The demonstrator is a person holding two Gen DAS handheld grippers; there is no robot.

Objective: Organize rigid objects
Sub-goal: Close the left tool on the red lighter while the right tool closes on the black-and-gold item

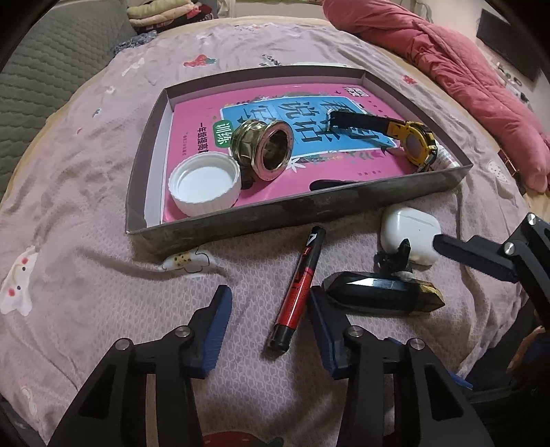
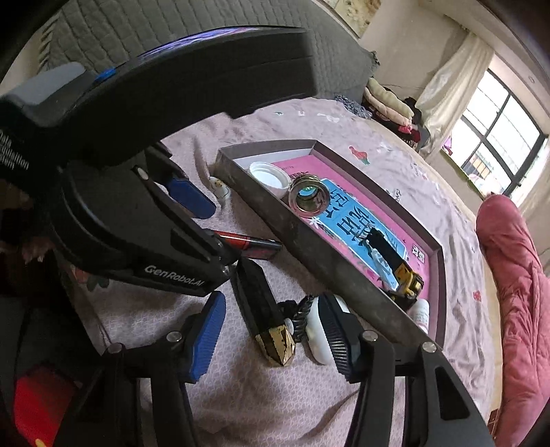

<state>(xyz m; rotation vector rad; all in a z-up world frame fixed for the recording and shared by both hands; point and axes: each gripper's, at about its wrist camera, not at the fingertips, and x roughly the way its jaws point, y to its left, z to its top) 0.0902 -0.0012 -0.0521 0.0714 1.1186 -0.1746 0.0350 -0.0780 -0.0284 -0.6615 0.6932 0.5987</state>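
Note:
A grey shallow box [image 1: 309,206] on the bed holds a pink book, a white cap [image 1: 204,185], a brass fitting [image 1: 263,149], a yellow watch [image 1: 414,144] and a small white tube [image 1: 447,159]. In front of it lie a red-and-black pen [image 1: 300,287], a black-and-gold crystal [image 1: 383,295], a black clip [image 1: 395,258] and a white earbud case [image 1: 410,232]. My left gripper [image 1: 268,302] is open, its fingers either side of the pen's lower end. My right gripper [image 2: 275,323] is open, straddling the crystal [image 2: 264,309], with the earbud case [image 2: 318,335] at its right finger.
The bed has a pinkish patterned sheet [image 1: 86,206]. A red quilt [image 1: 464,82] lies bunched at the far right. A grey quilted headboard [image 1: 44,79] stands at the left, with folded clothes [image 1: 165,13] behind. The box [image 2: 326,254] runs diagonally in the right wrist view.

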